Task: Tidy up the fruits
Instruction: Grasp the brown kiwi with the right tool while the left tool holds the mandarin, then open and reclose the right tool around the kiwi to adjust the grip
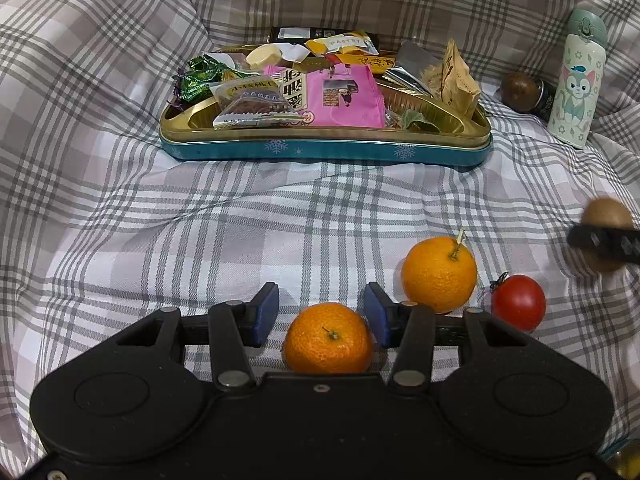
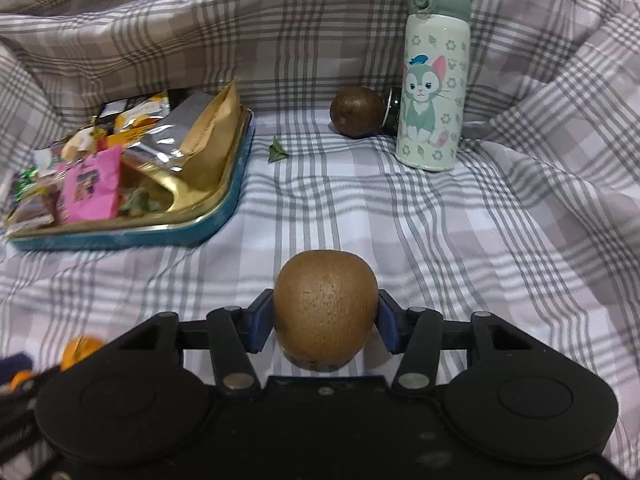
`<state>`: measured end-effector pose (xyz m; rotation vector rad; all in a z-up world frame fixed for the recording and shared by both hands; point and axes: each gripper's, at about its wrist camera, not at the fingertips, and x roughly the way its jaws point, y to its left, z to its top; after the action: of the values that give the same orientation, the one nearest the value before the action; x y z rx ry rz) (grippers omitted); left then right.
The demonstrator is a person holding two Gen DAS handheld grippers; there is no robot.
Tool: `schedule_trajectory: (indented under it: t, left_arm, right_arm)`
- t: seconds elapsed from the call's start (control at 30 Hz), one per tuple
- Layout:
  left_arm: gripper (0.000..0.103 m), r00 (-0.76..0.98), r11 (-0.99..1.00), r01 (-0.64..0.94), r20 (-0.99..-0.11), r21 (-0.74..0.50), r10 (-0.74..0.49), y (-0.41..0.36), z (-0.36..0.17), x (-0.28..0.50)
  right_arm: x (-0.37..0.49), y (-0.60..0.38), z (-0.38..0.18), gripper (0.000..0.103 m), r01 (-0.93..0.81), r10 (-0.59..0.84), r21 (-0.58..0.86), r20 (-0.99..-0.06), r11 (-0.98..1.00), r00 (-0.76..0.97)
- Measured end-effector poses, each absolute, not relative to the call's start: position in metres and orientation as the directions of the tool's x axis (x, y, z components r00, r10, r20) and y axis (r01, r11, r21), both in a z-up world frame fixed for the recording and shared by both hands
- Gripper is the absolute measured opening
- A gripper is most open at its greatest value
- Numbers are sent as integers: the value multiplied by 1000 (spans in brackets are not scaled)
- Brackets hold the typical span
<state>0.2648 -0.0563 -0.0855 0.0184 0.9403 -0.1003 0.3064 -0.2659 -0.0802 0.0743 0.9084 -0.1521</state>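
A small mandarin rests on the plaid cloth between the blue pads of my left gripper, which is shut on it. A bigger orange with a stem and a red tomato lie just to its right. My right gripper is shut on a brown kiwi, held a little above the cloth. In the left wrist view that kiwi and one black finger show at the right edge, beyond the tomato.
A teal and gold tin tray piled with snack packets stands at the back. A cat-print bottle stands at the back right with a dark brown round fruit beside it. A green leaf scrap lies near the tray.
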Motion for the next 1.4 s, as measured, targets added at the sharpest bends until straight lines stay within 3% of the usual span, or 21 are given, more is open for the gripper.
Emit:
schedule_trajectory:
  t: [0.53,0.7,1.07,1.4]
  left_arm:
    - [55,585,994,110,-808,-7,-71,-58,-85,265]
    - [55,586,994,113,-807,-8,-73,-58,-85,265]
    - [55,583,994,101,-808,-27,-81,-52,-79,259]
    - [55,595,990,139,-801,22,-66,-56,-72,244]
  right_arm:
    - [241,-249,-83,54,205,-88,25,-846,978,526]
    - [238,-244,-86,56,211,-124,-2,-816,977,565]
    - [234,-248,-98,88,257,-172,-21,-794,966,582]
    - [225,-242,-103,103,289,-208,-37,-780,957,590]
